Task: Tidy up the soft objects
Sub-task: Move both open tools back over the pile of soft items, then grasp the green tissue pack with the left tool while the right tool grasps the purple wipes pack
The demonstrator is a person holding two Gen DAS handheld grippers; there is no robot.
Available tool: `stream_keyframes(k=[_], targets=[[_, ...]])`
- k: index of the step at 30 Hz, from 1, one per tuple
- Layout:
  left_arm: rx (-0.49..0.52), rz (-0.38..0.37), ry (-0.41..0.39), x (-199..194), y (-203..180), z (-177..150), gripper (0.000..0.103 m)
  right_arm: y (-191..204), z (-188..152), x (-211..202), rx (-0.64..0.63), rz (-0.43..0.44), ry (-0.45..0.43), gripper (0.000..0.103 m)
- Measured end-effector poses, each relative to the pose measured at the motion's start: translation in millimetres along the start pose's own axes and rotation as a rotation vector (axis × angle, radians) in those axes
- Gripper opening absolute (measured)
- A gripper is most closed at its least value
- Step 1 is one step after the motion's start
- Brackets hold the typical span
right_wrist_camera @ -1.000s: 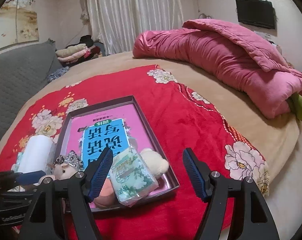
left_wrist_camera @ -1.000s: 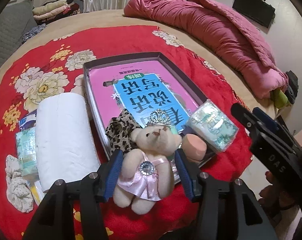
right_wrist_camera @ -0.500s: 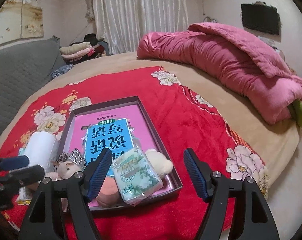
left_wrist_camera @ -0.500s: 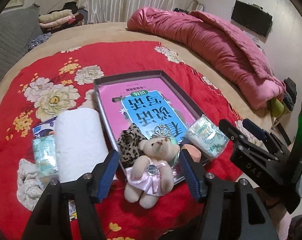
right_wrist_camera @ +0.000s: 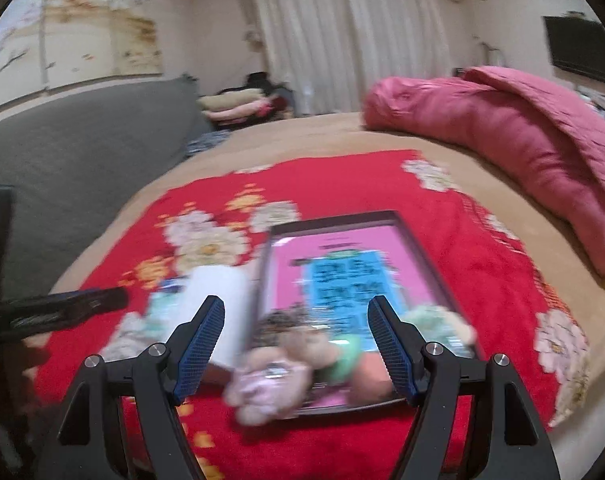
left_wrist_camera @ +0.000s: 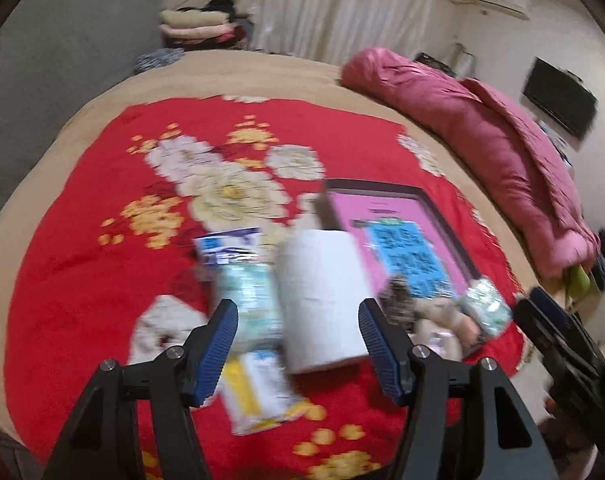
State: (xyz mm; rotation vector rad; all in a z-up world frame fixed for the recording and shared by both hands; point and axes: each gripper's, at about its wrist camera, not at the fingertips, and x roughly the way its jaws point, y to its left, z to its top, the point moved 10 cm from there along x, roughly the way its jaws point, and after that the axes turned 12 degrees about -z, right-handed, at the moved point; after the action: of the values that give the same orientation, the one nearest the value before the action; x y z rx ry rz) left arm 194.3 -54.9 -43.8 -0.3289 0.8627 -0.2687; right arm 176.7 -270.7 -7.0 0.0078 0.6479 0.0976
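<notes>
Two grippers are in view, and both frames are blurred, so small details we cannot read. On the red flowered blanket [left_wrist_camera: 82,240] we see a white paper roll [left_wrist_camera: 322,300], soft and cylindrical, with crinkly plastic tissue packs [left_wrist_camera: 248,288] just beside it on its left and a flat yellow-and-white packet [left_wrist_camera: 258,396] nearer to us. A shallow dark tray [right_wrist_camera: 446,280] with a glossy pink and blue bottom lies to the right of the roll. At its near end lie a plush bear [right_wrist_camera: 270,376] in a pink dress, a leopard-print cloth [left_wrist_camera: 398,292] and one more tissue pack [left_wrist_camera: 486,308].

Our left gripper [left_wrist_camera: 298,352] has its blue ribbed fingers [left_wrist_camera: 218,352] spread wide and holds nothing; the roll's near end appears between them, closer to the right finger, and we cannot tell if it touches. Our right gripper [right_wrist_camera: 296,348] is also spread wide and empty, and the bear appears between its fingers, the tray's near rim just behind.

Open blanket lies to the left of the packs and beyond the tray. A rolled pink quilt [right_wrist_camera: 502,140] runs along the bed's far right side, well apart from the tray.
</notes>
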Motion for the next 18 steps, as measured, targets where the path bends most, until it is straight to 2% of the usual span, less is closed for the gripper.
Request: stream_keyframes(k=[3, 7, 10, 12, 18], targets=[[-0.022, 0.006, 0.049, 10, 27, -4, 0.062, 45, -6, -12, -0.035, 0.111, 0.015, 0.076], [-0.018, -0.001, 0.098, 28, 45, -10, 0.062, 97, -25, -18, -0.149, 0.188, 0.053, 0.076], [-0.030, -0.015, 0.120, 42, 52, -13, 0.062, 123, -37, -21, -0.231, 0.205, 0.063, 0.076], [-0.024, 0.002, 0.133, 52, 56, -15, 0.062, 132, -41, -22, -0.262, 0.209, 0.062, 0.076], [-0.057, -0.006, 0.159, 72, 64, -18, 0.062, 137, -53, -10, -0.290, 0.201, 0.101, 0.076]])
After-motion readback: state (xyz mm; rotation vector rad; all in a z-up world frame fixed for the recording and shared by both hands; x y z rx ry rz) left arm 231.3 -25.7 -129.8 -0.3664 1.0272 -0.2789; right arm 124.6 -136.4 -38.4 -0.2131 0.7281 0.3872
